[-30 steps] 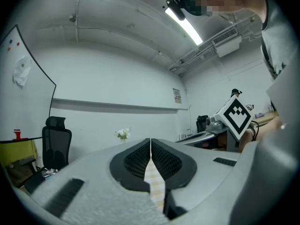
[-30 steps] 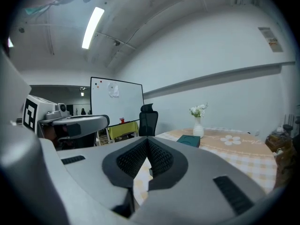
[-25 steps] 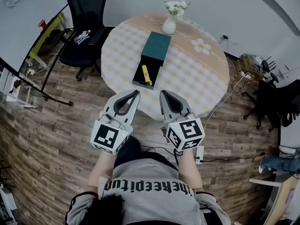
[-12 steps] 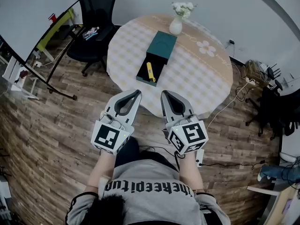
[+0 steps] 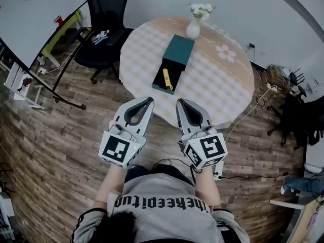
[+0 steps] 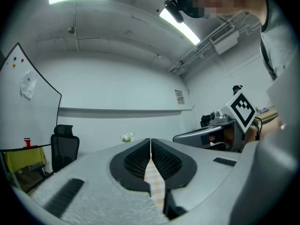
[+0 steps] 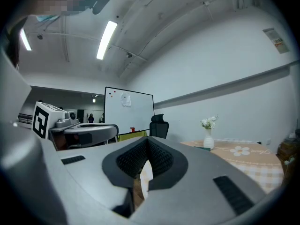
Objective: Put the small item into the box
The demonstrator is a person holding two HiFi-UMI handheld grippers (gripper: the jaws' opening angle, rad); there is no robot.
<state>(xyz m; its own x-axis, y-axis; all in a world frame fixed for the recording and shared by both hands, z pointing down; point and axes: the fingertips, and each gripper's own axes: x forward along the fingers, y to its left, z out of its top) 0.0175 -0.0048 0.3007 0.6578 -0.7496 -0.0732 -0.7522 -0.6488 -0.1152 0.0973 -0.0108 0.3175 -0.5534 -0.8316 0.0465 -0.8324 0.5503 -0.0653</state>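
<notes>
A dark green box point(image 5: 181, 50) lies on the round checked table point(image 5: 223, 85), with its black tray point(image 5: 160, 87) pulled out toward me. A small yellow item point(image 5: 165, 78) lies in that tray. My left gripper point(image 5: 149, 100) and right gripper point(image 5: 179, 102) are held side by side at the table's near edge, short of the box. Both are shut with nothing between the jaws. In the left gripper view the left gripper point(image 6: 150, 142) has its pads meeting at the tip. The right gripper point(image 7: 148, 142) looks the same in its own view.
A white vase with flowers point(image 5: 193, 28) stands behind the box at the table's far edge. A black office chair point(image 5: 105, 19) is to the table's left, and a whiteboard on a stand point(image 5: 35, 29) beyond it. Cables and a power strip point(image 5: 218, 168) lie on the wooden floor at right.
The head view has drifted, so the table sits slightly further right in the picture. Both grippers stay shut and side by side. The box and yellow item have not moved.
</notes>
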